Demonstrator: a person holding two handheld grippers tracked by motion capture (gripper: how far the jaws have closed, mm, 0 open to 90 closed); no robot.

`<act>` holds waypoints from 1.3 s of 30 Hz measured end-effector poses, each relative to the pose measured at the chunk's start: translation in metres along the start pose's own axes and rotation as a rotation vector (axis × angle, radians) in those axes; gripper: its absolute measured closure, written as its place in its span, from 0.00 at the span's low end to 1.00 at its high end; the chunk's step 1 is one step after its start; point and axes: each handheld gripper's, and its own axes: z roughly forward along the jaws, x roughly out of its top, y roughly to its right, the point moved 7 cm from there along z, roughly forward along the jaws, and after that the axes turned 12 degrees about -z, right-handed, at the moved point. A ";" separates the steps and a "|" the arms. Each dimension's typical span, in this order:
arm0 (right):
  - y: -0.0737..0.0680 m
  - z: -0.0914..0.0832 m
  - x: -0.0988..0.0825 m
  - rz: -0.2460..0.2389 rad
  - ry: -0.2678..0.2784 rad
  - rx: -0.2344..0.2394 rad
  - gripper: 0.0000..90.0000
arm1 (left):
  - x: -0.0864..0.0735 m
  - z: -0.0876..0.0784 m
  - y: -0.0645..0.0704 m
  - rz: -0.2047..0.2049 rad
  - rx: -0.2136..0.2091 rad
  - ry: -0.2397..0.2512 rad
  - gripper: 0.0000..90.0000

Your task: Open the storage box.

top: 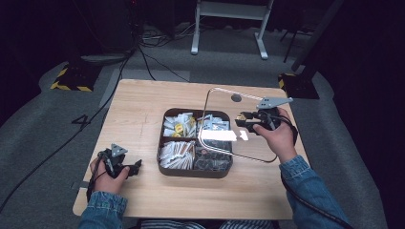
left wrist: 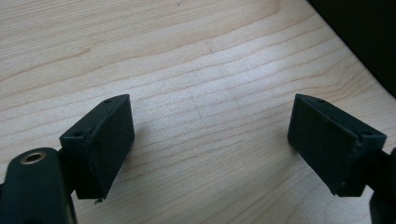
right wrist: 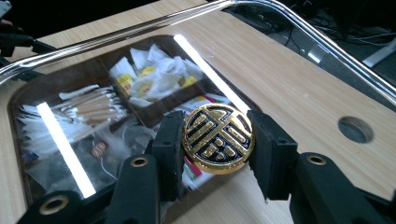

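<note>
From above, the right hand-held gripper (top: 244,119) holds a clear lid (top: 224,121) tilted over the compartment tray (top: 165,168), which lies just left of it; the left hand-held gripper (top: 131,168) rests apart on the counter (top: 138,100). The left gripper view shows its jaws wide, empty, over bare wood. In the right gripper view, pads (right wrist: 170,149) clamp the lid's gold knob (right wrist: 218,138); glare blurs the sachets (right wrist: 149,77) beneath.

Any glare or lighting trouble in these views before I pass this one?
High view: dark surroundings, white glare streaks on the clear glass lid over the brown compartment tray. Right gripper view: two bright strip reflections on the lid, round gold knob sharp. Left gripper view: even light on the wooden table.
</note>
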 end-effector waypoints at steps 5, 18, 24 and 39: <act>0.011 -0.014 -0.014 0.002 -0.017 -0.028 0.65 | 0.000 0.000 0.000 -0.002 0.001 0.000 0.17; 0.039 -0.050 -0.051 0.082 -0.048 -0.117 0.65 | 0.001 0.001 0.000 0.004 -0.007 -0.001 0.16; 0.050 -0.057 -0.069 0.116 -0.066 -0.143 0.65 | 0.002 0.002 0.000 -0.003 -0.002 -0.001 0.16; 0.073 -0.068 -0.111 0.155 -0.133 -0.176 0.65 | 0.004 0.004 0.000 -0.005 0.000 0.002 0.16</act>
